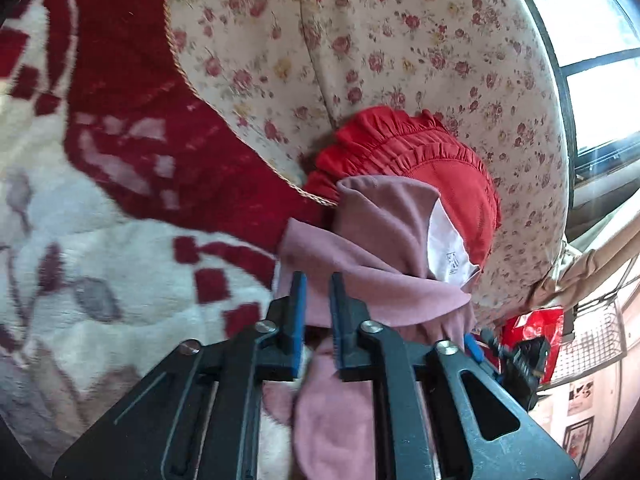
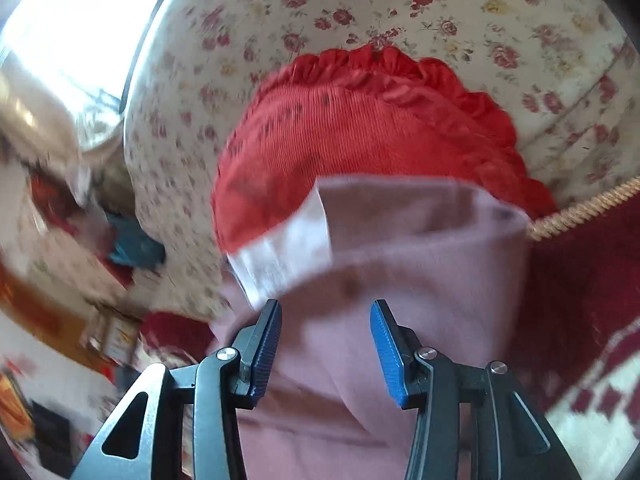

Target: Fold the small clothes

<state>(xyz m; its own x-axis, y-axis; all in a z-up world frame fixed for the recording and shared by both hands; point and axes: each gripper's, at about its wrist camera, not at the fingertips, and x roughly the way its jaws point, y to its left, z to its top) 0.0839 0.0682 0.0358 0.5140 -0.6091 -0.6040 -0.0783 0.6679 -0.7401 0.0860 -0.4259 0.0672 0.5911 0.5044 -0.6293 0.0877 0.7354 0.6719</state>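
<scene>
A dusty pink garment [image 1: 360, 248] with a white label [image 1: 446, 248] lies folded on the bed, partly over a red ruffled garment [image 1: 432, 152]. My left gripper [image 1: 318, 294] hangs over the pink cloth's near edge. Its blue pads stand a narrow gap apart, cloth shows in the gap, and the pads do not press it. In the right wrist view the same pink garment [image 2: 400, 248] and white label [image 2: 288, 252] lie under my right gripper [image 2: 326, 308]. That gripper is wide open above the cloth. The red garment [image 2: 340, 128] sits just beyond.
A floral cushion [image 1: 360, 40] stands behind the clothes, seen as the floral cushion [image 2: 480, 20] from the right. A red and white fleece blanket [image 1: 120, 220] covers the bed. A window [image 1: 600, 40] and a wire basket [image 1: 592, 340] are at the right.
</scene>
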